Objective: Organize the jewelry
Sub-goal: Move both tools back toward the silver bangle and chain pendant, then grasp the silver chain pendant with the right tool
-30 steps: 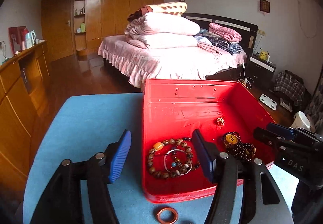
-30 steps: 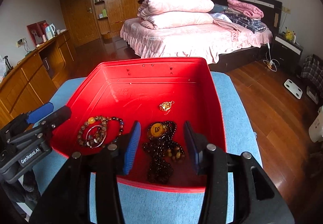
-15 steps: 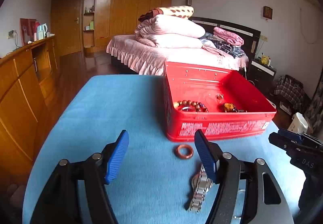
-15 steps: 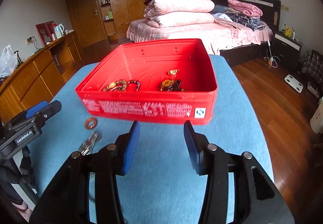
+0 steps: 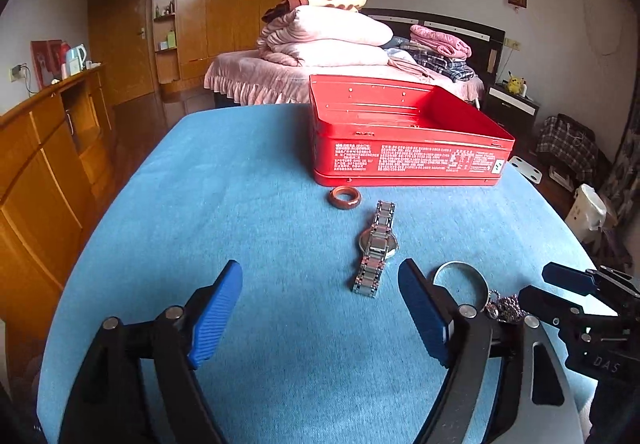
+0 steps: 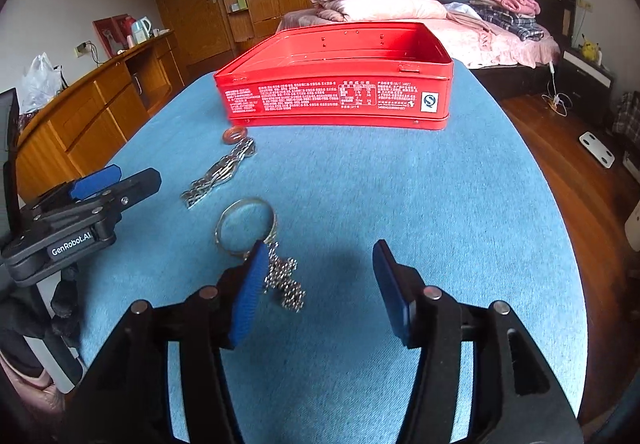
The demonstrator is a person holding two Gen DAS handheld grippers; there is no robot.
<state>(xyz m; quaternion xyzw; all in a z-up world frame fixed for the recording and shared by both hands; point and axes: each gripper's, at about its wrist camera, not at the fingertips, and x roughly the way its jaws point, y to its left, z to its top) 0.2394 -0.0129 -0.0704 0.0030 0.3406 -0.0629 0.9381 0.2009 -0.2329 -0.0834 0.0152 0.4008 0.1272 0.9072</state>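
Observation:
A red tin box [image 5: 408,148] [image 6: 340,96] stands at the far side of the blue table. In front of it lie a brown ring [image 5: 345,198] [image 6: 234,134], a steel watch [image 5: 376,248] [image 6: 220,174], a silver bangle [image 5: 460,280] [image 6: 245,222] and a beaded cross chain [image 6: 286,280] [image 5: 505,307]. My left gripper [image 5: 320,316] is open and empty, low over the table just left of the watch. My right gripper [image 6: 318,292] is open and empty, with the chain beside its left finger.
The blue table [image 5: 248,204] has rounded edges; a wooden cabinet [image 5: 40,172] stands left of it. A bed [image 5: 340,72] with folded quilts is behind. Wood floor with a scale [image 6: 598,148] lies to the right.
Both grippers have pulled back from above the box toward the near side of the table. The watch, bangle and chain have come into view. Both stayed open.

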